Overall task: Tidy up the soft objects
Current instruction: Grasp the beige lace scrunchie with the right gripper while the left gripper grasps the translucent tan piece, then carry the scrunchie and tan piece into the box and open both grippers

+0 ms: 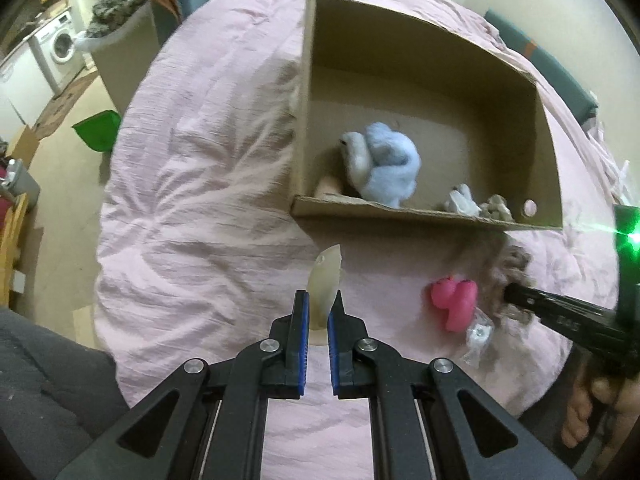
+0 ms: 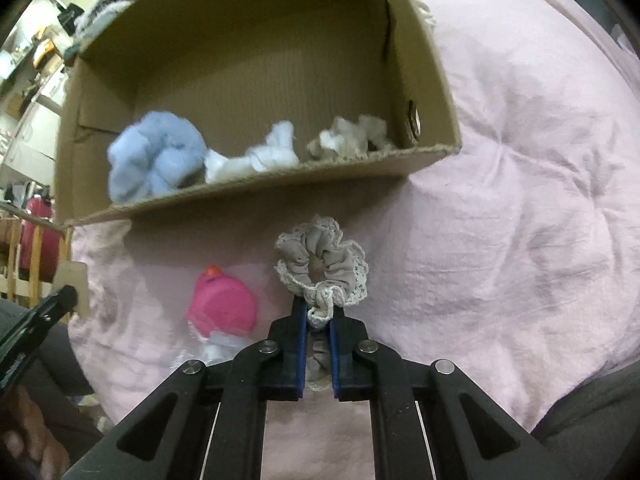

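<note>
While both grippers hang over the pink quilt point(image 1: 192, 184), the left gripper point(image 1: 319, 304) is clamped on a pale translucent soft piece point(image 1: 325, 284), and the right gripper point(image 2: 319, 312) pinches a grey lace-trimmed scrunchie point(image 2: 322, 266). Cardboard box point(image 2: 256, 184) holds blue plush point(image 2: 154, 158), white and beige scrunchies. Pink rubber duck point(image 2: 222, 306) lies on quilt near box.

**Box mouth open at the back, crowded along the near wall**

The cardboard box point(image 2: 256, 184) lies open on the pink bedding point(image 2: 520, 220). Its near wall stands between the grippers and the inside. A blue plush point(image 2: 156, 156), a white cloth piece point(image 2: 256, 156) and a grey scrunchie point(image 2: 352, 138) line that wall; the floor behind them is bare. A pink toy point(image 2: 222, 306) sits before the box, left of the right gripper point(image 2: 319, 312).
</note>
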Available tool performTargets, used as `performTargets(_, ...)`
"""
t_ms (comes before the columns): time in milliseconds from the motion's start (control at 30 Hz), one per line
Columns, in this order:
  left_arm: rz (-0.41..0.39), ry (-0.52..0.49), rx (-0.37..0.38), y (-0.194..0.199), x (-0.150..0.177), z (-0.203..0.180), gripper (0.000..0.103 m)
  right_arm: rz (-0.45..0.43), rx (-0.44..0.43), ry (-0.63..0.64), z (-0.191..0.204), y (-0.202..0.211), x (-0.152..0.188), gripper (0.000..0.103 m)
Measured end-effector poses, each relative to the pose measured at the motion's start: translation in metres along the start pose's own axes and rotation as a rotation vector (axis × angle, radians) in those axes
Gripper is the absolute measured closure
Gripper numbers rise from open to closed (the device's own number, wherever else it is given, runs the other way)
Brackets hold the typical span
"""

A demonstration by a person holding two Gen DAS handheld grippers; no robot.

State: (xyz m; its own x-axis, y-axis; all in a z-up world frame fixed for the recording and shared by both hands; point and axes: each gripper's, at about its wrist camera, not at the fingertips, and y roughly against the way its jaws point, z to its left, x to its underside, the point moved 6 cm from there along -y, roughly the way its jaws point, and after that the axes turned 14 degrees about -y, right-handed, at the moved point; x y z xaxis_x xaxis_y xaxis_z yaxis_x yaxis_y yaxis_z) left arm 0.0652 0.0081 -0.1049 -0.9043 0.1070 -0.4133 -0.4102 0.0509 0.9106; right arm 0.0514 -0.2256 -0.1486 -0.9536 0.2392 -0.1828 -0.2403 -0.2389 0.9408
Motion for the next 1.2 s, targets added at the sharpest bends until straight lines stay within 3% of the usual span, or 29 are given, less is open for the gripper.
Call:
performTargets(367,-0.037,0.022,-0.050,0.010,0.000,0.012,0.095,-0.072,-0.105,0.020,-0.008,0.050,0.004,0.093)
performTargets(667,-0.112,0.031,-0.018,0.036,-0.007,0.012,0.095,-0.162,-0.242,0.042,0.009,0.089,0.008,0.093)
performTargets(1000,-0.311,0.002,-0.041,0.088,-0.062,0.024,0.095,-0.318,-0.319,0.074,0.026,0.134,-0.030,0.093)
performTargets(1200,-0.341,-0.022,-0.039,0.082,-0.097,0.021,0.095,-0.337,-0.310,0.076,0.034,0.125,-0.063,0.093)
